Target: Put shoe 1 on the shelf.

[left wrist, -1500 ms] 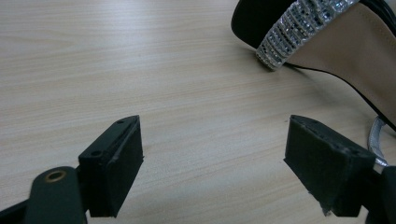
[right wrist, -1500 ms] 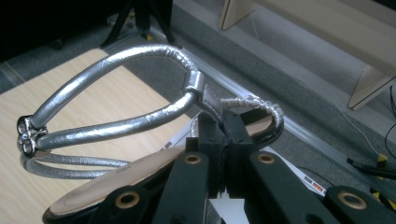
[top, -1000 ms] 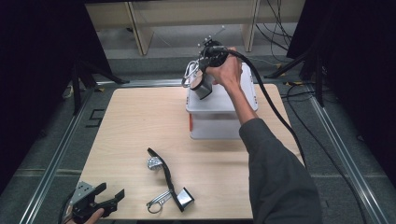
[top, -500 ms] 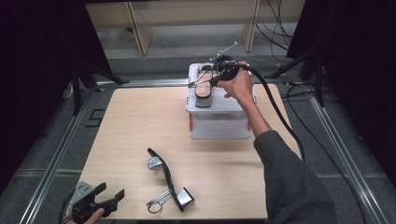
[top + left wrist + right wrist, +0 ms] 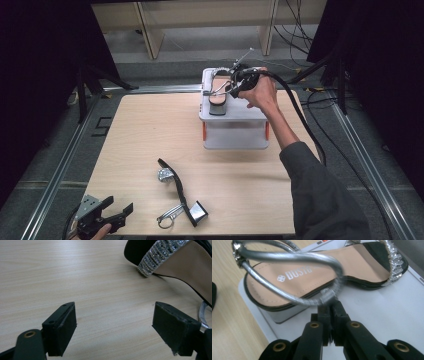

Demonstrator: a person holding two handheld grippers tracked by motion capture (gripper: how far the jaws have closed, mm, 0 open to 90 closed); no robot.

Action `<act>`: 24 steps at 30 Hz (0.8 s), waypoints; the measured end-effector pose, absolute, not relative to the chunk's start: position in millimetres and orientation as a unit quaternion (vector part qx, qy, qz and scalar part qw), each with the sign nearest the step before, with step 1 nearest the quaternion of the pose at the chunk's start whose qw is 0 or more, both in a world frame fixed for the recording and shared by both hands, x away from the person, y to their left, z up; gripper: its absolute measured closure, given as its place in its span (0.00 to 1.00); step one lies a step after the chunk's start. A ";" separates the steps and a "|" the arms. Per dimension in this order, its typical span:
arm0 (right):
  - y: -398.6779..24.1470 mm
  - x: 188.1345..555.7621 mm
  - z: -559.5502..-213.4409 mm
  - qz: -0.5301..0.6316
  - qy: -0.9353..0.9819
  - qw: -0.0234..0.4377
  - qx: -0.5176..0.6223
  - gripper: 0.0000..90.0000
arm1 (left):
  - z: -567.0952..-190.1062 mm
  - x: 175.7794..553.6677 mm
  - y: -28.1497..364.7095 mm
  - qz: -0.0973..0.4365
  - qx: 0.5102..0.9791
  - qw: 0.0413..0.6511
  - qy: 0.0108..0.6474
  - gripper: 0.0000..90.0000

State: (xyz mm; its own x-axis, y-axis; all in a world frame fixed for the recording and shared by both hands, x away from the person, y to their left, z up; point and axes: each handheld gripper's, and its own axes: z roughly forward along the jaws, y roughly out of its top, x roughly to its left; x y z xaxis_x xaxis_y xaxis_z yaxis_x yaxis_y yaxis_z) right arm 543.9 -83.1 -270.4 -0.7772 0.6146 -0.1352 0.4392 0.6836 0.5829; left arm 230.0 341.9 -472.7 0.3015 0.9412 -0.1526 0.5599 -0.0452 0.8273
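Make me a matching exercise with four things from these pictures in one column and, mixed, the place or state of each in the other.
Things:
1. sandal on the box
2. second sandal
3. left gripper
4. right gripper

Places or states:
A. jaws open, nothing between them
B. lies on the table
C. rests on the white box
D. shut on a silver strap

Pairs: 1-C, 2-B, 3-A, 4-D

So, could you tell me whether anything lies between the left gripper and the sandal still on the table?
Nothing visible does. The left gripper sits open at the table's near left corner, and only bare tabletop separates it from the sandal to its right.
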 end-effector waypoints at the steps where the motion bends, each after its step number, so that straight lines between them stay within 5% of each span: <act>1: -83.1 543.9 -270.4 0.270 0.903 0.162 0.292 1.00 | -472.7 230.0 341.9 0.225 0.687 0.423 0.546 0.21; 8: -101.0 537.5 -259.5 0.310 0.885 0.159 0.310 0.97 | -472.9 229.8 341.8 0.224 0.693 0.417 0.543 0.21; 15: -104.3 497.9 -264.1 0.350 0.875 0.150 0.299 0.64 | -472.8 230.2 343.3 0.224 0.688 0.422 0.546 0.21; 24: -88.6 431.9 -281.9 0.364 0.886 0.138 0.253 0.47 | -471.9 230.2 341.6 0.228 0.687 0.421 0.546 0.21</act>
State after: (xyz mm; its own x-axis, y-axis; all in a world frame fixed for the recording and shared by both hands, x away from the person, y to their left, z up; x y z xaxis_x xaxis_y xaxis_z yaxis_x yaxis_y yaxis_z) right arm 431.9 -88.6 -281.9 -0.8336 0.5492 -0.0596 0.3487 0.6069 0.7142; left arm 230.2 341.6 -471.9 0.3003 0.9425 -0.1470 0.5587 -0.0489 0.8279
